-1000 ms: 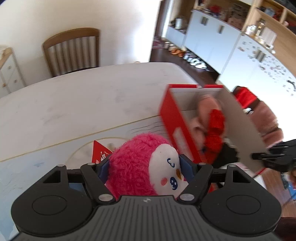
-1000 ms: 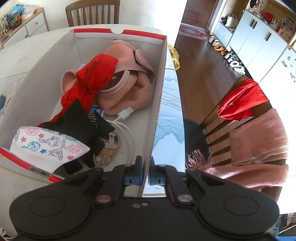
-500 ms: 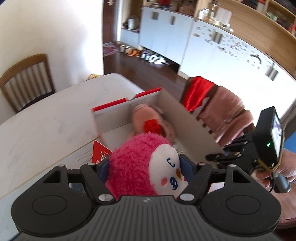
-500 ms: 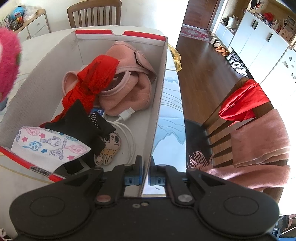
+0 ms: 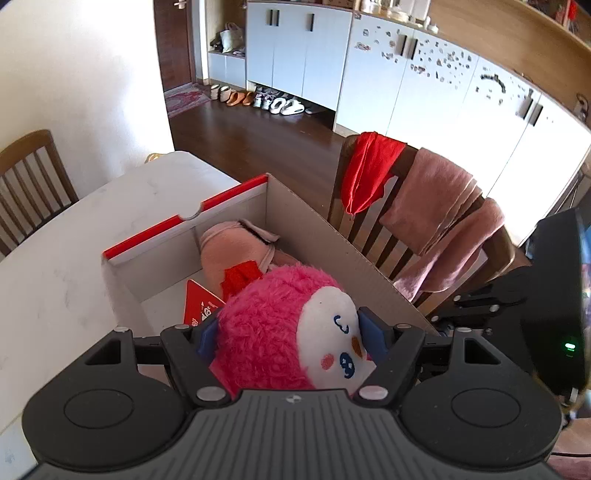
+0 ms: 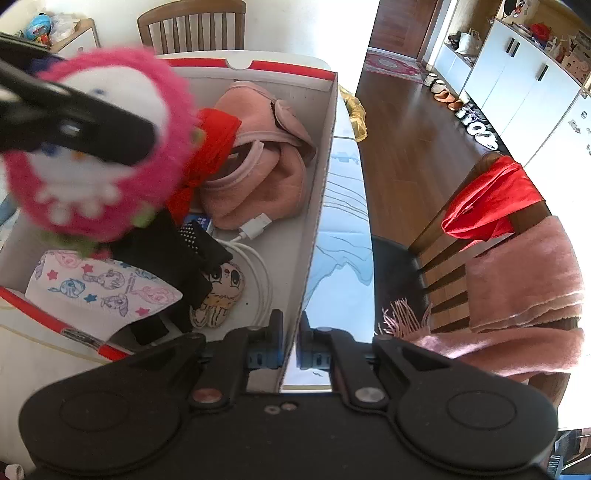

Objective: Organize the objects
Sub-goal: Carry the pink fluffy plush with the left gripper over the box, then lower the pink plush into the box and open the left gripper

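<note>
My left gripper (image 5: 286, 330) is shut on a fluffy pink plush toy (image 5: 266, 328) with a white face, and holds it above the open cardboard box (image 5: 317, 236). From the right wrist view the same plush toy (image 6: 110, 177) hangs over the box's left side, with the left gripper's black finger (image 6: 92, 129) across its face. My right gripper (image 6: 291, 339) is shut on the box's right wall (image 6: 317, 229), pinching it near the near corner. Inside the box lie a pink cloth (image 6: 266, 158), a red cloth (image 6: 214, 144), a white cable (image 6: 258, 258), a patterned pouch (image 6: 103, 291) and a small cartoon figure (image 6: 221, 291).
The box stands on a white table (image 5: 55, 280). A wooden chair (image 6: 517, 258) draped with red and pink cloths stands close to the table's right side. Another wooden chair (image 6: 192, 22) is at the far end. White cabinets (image 5: 406, 81) and shoes line the far wall.
The left gripper has carried the pink plush toy sideways from the table to above the box, rolling as it went. The right gripper has stayed shut on the box wall.
</note>
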`<state>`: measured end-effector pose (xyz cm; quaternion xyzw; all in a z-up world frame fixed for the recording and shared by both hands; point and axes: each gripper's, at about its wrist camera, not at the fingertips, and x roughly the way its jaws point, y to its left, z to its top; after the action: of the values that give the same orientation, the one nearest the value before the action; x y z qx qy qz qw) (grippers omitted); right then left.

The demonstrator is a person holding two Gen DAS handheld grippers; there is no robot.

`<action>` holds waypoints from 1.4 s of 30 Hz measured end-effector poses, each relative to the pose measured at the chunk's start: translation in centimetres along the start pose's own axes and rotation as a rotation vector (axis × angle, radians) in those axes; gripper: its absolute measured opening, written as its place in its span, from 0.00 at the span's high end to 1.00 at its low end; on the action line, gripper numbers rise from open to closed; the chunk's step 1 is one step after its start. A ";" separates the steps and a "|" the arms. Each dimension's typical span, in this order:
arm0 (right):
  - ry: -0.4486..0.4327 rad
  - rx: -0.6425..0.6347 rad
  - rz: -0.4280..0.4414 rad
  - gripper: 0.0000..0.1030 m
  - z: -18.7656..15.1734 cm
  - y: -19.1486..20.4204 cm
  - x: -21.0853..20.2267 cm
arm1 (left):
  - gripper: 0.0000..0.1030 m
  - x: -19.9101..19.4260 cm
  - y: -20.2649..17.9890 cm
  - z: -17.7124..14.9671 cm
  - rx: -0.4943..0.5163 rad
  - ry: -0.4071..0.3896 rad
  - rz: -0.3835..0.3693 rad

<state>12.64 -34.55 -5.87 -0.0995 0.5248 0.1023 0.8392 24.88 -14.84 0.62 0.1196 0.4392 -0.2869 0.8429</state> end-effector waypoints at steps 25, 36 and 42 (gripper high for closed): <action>-0.007 0.000 0.012 0.94 -0.1 -0.1 -0.3 | 0.20 5.6 -1.3 -0.6 0.058 0.081 0.011; -0.010 0.001 0.009 0.94 -0.1 0.0 -0.7 | 0.15 3.8 -0.2 -0.8 0.009 0.039 -0.043; -0.010 -0.001 0.008 0.94 -0.2 0.0 -0.8 | 0.12 1.4 0.7 -0.9 -0.018 -0.007 -0.055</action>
<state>12.17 -34.63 -5.24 -0.0975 0.5211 0.1063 0.8412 25.29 -14.35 -1.09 0.0989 0.4419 -0.3066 0.8372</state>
